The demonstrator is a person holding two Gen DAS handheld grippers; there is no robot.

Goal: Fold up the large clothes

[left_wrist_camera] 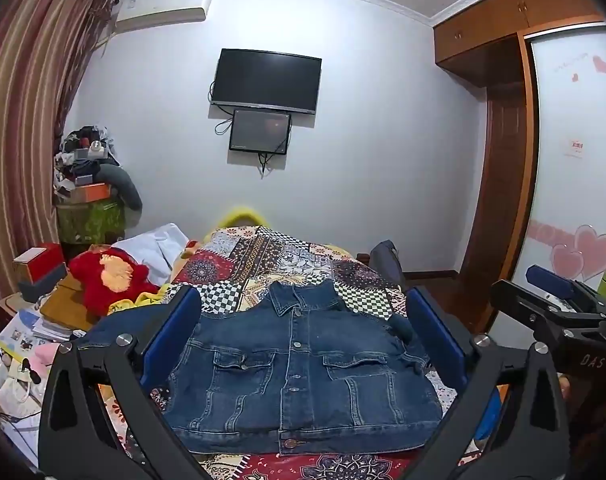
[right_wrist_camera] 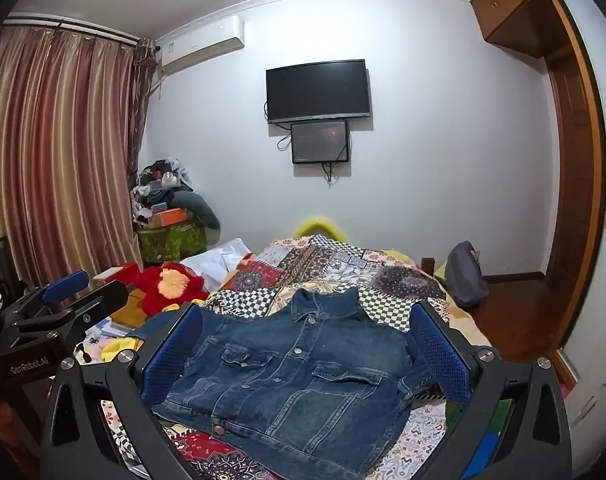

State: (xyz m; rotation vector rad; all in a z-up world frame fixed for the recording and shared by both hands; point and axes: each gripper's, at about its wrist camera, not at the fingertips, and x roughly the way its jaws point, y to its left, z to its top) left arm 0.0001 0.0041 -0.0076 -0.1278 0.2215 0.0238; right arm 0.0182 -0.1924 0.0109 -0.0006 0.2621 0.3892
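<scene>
One dark blue denim jacket (left_wrist_camera: 299,364) with two chest pockets is laid on one patchwork bedspread (left_wrist_camera: 287,256). Two grippers, the left gripper (left_wrist_camera: 303,336) and the right gripper (right_wrist_camera: 305,344), are held wide open above it.

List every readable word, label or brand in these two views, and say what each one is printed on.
"DAS": on the black body of the right gripper, seen in the left wrist view.
"GenRobot.AI": on the black body of the left gripper, seen in the right wrist view.
Red sticker on the wardrobe door: too small to read.
Label on the air conditioner: blurred, unreadable.
Denim jacket: no visible text.
</scene>
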